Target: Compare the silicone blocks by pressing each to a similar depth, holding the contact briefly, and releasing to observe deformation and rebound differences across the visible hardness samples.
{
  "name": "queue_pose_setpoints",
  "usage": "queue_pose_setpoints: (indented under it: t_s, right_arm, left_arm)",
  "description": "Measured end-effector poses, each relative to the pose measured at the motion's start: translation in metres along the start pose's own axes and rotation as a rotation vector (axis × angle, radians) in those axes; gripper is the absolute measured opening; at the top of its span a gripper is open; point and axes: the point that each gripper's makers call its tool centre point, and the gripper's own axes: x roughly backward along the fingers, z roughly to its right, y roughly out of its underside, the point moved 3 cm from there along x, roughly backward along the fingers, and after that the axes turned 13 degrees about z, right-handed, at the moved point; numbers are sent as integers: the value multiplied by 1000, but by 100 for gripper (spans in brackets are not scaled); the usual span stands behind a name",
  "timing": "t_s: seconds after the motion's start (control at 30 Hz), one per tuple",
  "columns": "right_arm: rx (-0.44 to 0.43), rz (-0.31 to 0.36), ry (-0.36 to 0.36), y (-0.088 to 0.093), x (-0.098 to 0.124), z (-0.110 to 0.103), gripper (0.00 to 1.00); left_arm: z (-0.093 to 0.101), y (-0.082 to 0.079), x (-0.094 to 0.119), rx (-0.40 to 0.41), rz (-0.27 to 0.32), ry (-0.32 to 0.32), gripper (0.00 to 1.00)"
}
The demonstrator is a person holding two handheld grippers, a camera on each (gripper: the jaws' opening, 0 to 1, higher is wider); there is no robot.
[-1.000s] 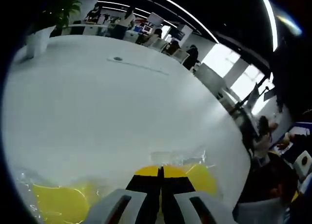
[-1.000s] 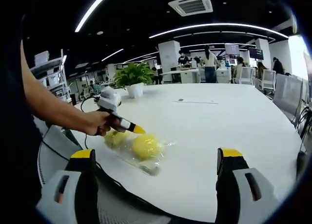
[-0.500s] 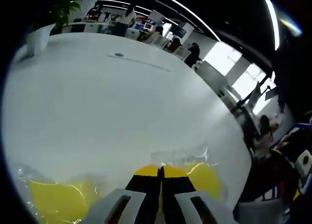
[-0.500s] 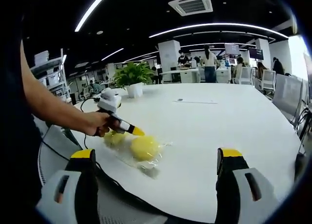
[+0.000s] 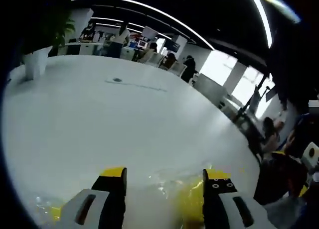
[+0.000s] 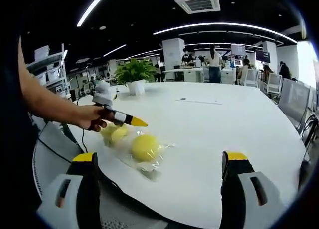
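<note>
Left gripper (image 6: 135,122) is held just above the bagged yellow silicone blocks (image 6: 145,147), jaws parted, clear of them; the person's hand (image 6: 92,117) grips it; blocks lie in a clear plastic bag (image 6: 149,165) near the white table (image 6: 239,124) edge; right gripper (image 6: 159,162) stands wide open, holding nothing, well apart from the blocks.

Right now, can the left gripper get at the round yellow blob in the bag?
Probably yes. The left gripper is open and hovers just above the yellow blob in its clear bag, with nothing between them on the table.
</note>
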Motion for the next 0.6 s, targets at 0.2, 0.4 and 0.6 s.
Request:
queue_pose_setpoints:
  t_s: [0.2,0.4,0.6]
  right_arm:
    - [9,-7,-22,-3,-9,-2,97]
    - [20,-13,-46,-3,-20,-4,97]
    - [44,-27,-56,-2,-30,-4,97]
  left_arm:
    - [8,-38,25,-127,91,160,97]
    - [-10,-59,76,-248,98,190,100]
    - [-32,-62,127,-269,101,161,100]
